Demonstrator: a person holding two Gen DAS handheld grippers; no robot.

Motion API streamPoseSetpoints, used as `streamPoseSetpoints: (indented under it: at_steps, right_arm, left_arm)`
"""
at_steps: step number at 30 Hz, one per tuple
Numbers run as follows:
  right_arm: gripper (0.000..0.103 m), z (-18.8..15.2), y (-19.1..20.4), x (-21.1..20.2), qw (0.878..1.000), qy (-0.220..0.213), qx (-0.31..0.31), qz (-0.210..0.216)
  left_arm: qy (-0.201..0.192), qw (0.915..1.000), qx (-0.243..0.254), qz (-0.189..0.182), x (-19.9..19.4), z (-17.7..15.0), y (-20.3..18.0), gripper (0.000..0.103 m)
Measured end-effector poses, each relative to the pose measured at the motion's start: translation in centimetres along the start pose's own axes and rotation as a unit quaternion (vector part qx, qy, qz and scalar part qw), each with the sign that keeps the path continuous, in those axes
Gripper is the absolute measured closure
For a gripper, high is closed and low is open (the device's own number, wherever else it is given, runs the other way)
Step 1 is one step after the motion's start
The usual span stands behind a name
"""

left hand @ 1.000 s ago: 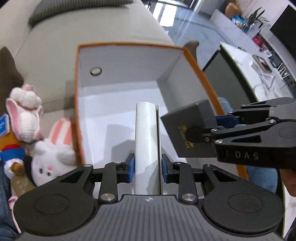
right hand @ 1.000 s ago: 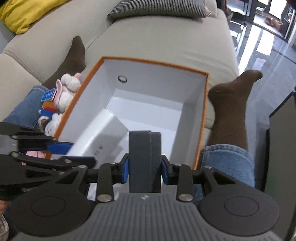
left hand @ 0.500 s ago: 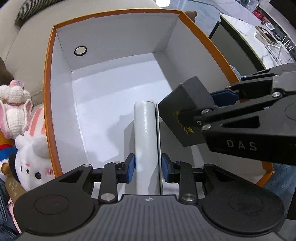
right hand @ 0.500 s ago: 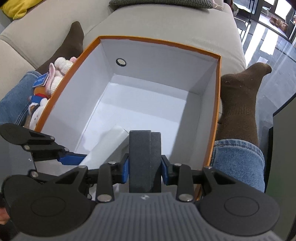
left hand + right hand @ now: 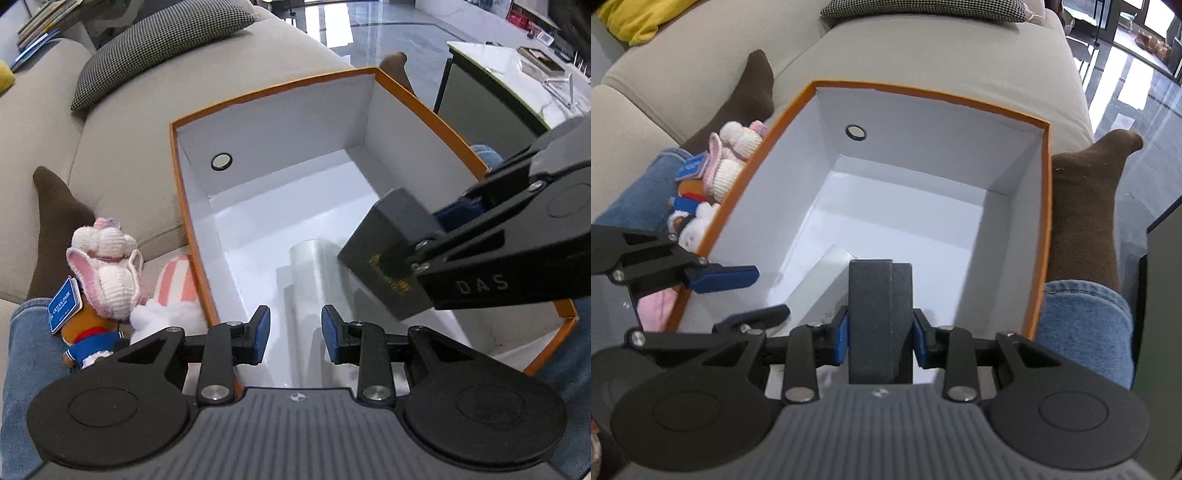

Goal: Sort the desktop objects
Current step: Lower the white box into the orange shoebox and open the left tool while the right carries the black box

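An orange box with a white inside [image 5: 192, 206] [image 5: 1039, 206] sits on the person's lap. A white carton [image 5: 314, 280] lies on its floor near the front; it also shows in the right wrist view [image 5: 823, 284]. My left gripper [image 5: 295, 328] is open and empty just above the carton. It also shows in the right wrist view [image 5: 746, 295]. My right gripper [image 5: 879, 332] is shut on a dark grey box [image 5: 879, 310] [image 5: 391, 254], held over the orange box's right side.
Plush rabbits and a tagged toy [image 5: 107, 273] [image 5: 713, 177] lie left of the orange box on the person's jeans. Brown-socked feet [image 5: 1086, 199] flank the box on a beige sofa [image 5: 122, 129]. A dark table [image 5: 491, 96] stands right.
My left gripper has opened and let go of the white carton, which now lies on the box floor, and has drawn back. The right gripper still holds the dark box.
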State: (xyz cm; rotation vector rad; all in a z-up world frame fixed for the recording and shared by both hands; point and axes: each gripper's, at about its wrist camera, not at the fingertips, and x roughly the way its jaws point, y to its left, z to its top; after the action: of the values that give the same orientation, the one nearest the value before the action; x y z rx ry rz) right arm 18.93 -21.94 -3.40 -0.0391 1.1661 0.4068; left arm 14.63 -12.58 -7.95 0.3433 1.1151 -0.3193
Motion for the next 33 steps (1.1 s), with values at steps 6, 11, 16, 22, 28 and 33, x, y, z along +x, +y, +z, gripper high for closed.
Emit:
streamPoseSetpoints:
  at_steps: [6,11,16,22,28,33]
  right_arm:
    - [0.067,0.6,0.3,1.3,0.999,0.011,0.027,0.040]
    - [0.067,0.9,0.5,1.7,0.999,0.013,0.034,0.006]
    - [0.067,0.7,0.1,3.2,0.997,0.032,0.063,0.000]
    - [0.067,0.1,0.3,4.5,0.992,0.057,0.106,0.034]
    - [0.068,0.1,1.0,4.6,0.990,0.070,0.119,0.034]
    - [0.067,-0.9,1.4,3.6,0.987,0.091,0.130,0.023]
  left_arm:
    - [-0.037,0.9990,-0.006,-0.024,-3.0,-0.4,1.7,0.067]
    - [-0.059,0.9953,-0.055,-0.053,-4.5,-0.4,4.7,0.067]
    - [-0.059,0.9922,-0.086,-0.069,-4.5,-0.7,6.7,0.067]
    - [-0.055,0.9907,-0.100,-0.075,-3.6,-1.0,7.7,0.067]
    - [-0.056,0.9894,-0.104,-0.084,-3.3,-1.7,8.2,0.067]
    - [-0.060,0.9890,-0.109,-0.079,-3.3,-2.3,8.3,0.067]
